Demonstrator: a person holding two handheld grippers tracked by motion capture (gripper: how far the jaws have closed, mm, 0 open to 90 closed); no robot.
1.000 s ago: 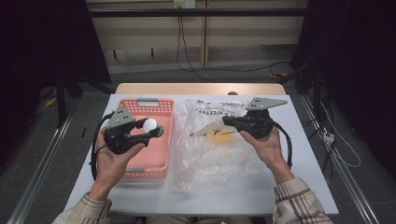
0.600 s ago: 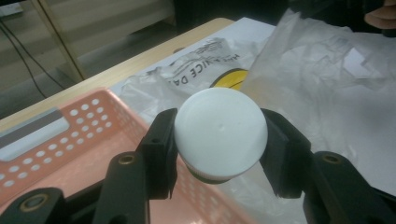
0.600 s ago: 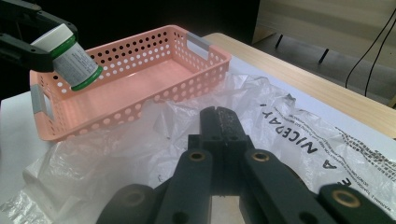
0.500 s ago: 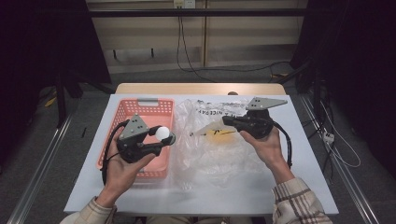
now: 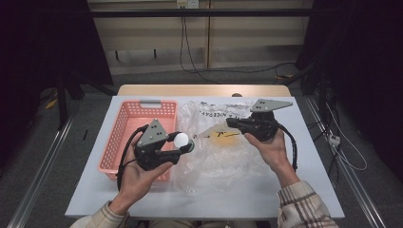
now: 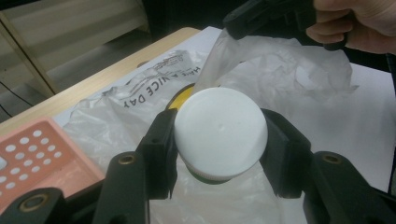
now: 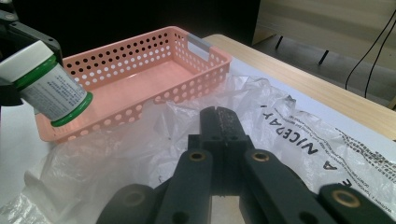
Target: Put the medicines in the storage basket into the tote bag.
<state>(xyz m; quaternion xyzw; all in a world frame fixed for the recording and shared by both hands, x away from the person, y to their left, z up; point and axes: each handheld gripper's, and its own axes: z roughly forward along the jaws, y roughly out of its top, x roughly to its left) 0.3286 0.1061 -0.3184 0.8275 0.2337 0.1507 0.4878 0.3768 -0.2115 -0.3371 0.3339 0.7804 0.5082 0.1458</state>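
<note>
At the left of the counter lies a pink perforated basket, its near end hidden behind the left gripper. That gripper's jaws are closed on a small jar with a white lid, a green band under the lid and another at its base; the jar hangs over the left edge of the clear plastic bag, between basket and bag. Its label carries fine print, too small to read. The bag bears black lettering, partly creased; "NICE DAY" can be made out. Something yellow lies under the film, its shape unclear. At the right, the right gripper has its jaws pressed together on a fold of the bag, lifting it.
</note>
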